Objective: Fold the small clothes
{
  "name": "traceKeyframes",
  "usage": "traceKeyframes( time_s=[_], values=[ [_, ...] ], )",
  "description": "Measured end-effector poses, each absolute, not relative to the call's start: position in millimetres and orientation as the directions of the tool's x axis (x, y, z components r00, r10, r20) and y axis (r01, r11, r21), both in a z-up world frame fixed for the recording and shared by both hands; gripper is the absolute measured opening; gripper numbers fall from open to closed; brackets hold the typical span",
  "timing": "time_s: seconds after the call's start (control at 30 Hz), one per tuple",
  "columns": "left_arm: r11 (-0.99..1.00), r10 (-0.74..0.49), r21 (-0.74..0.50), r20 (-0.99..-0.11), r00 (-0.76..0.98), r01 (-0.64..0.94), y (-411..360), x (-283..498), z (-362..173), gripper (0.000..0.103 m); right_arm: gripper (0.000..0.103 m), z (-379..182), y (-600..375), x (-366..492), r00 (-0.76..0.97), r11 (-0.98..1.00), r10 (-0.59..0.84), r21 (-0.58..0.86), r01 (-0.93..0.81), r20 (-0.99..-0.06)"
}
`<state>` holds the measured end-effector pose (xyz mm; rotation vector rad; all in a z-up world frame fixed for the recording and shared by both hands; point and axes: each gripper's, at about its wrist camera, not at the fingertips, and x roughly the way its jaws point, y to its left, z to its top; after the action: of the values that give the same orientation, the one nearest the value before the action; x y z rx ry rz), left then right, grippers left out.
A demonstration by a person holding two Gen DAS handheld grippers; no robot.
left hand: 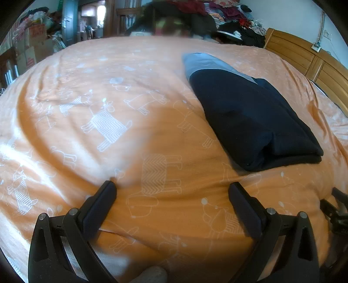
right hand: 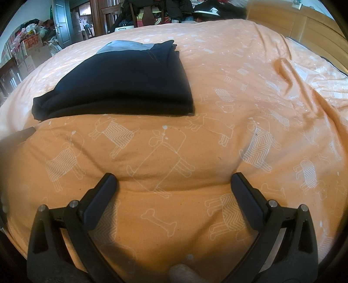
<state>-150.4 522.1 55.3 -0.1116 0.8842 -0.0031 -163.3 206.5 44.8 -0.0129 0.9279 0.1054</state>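
A dark navy garment [left hand: 254, 117] with a grey-blue band at its far end lies folded into a compact stack on the orange bedspread [left hand: 130, 91]. In the left wrist view it sits ahead and to the right of my left gripper [left hand: 173, 187], which is open and empty, apart from the cloth. In the right wrist view the same folded garment [right hand: 121, 87] lies ahead and to the left of my right gripper [right hand: 174, 178], also open with nothing between its fingers. Both grippers hover low over bare bedspread [right hand: 239, 130].
A wooden headboard [left hand: 304, 56] runs along the right side. Heaps of clothes [left hand: 230, 15] pile up beyond the bed's far edge. Boxes and bags [left hand: 32, 43] stand at the far left by a door [right hand: 63, 24]. The other gripper's tip [left hand: 337, 209] shows at the right edge.
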Motion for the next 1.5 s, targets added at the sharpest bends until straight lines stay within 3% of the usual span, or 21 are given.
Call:
traceKeyframes(
  time_s=[1.5],
  values=[
    [0.996, -0.034, -0.078, -0.768, 0.64, -0.041, 518.0, -148.4, 56.2, 0.103, 0.103, 41.6, 203.0, -161.2, 0.604, 0.994, 0.105, 0.071, -0.08, -0.79]
  ],
)
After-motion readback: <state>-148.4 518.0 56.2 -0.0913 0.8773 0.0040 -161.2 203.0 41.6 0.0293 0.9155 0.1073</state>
